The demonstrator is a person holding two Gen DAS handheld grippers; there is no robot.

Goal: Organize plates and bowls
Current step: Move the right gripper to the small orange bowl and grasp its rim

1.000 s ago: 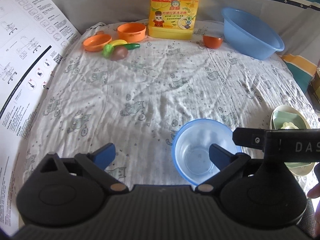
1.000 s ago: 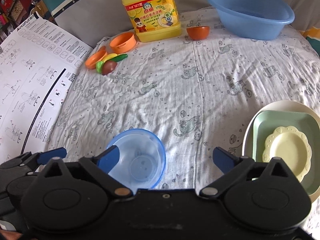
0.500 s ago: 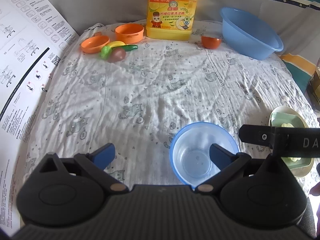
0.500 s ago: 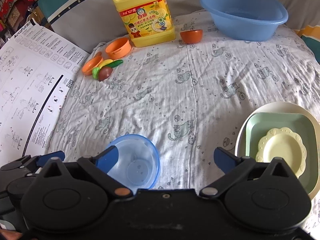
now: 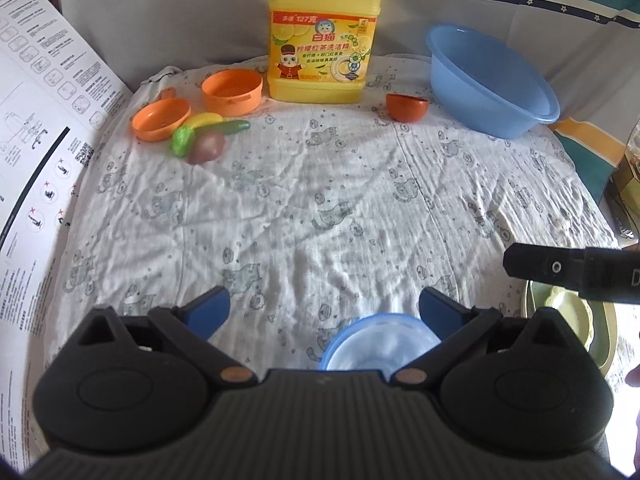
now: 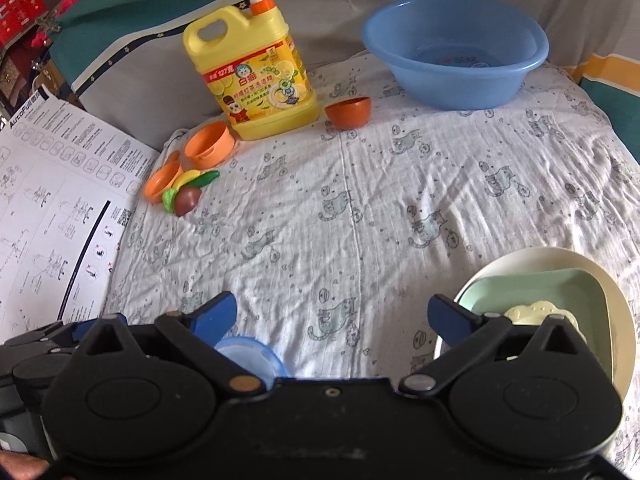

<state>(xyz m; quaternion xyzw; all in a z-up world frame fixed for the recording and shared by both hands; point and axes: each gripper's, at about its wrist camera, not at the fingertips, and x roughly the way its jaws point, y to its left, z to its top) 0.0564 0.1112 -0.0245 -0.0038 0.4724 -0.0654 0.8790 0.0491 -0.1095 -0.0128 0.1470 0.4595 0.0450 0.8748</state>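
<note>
A clear blue bowl (image 5: 378,342) sits on the cloth close under my left gripper (image 5: 324,306), which is open and empty above it. The bowl also shows in the right wrist view (image 6: 250,354), half hidden by my open, empty right gripper (image 6: 334,316). A stack of a cream plate (image 6: 600,276), a green square dish (image 6: 552,292) and a small yellow scalloped plate (image 6: 536,312) lies at the front right, under the right fingertip. It also shows in the left wrist view (image 5: 560,308). A small orange bowl (image 6: 348,111) stands at the back.
A yellow detergent jug (image 6: 256,80) and a big blue basin (image 6: 454,50) stand at the back. An orange pot (image 6: 209,145), an orange pan (image 6: 162,186) and toy vegetables (image 6: 188,194) lie at the back left. A printed sheet (image 6: 52,208) borders the left side.
Both grippers have pulled back and lifted, so the blue bowl has slid toward the bottom of both views and the plate stack sits lower. Both grippers stay open.
</note>
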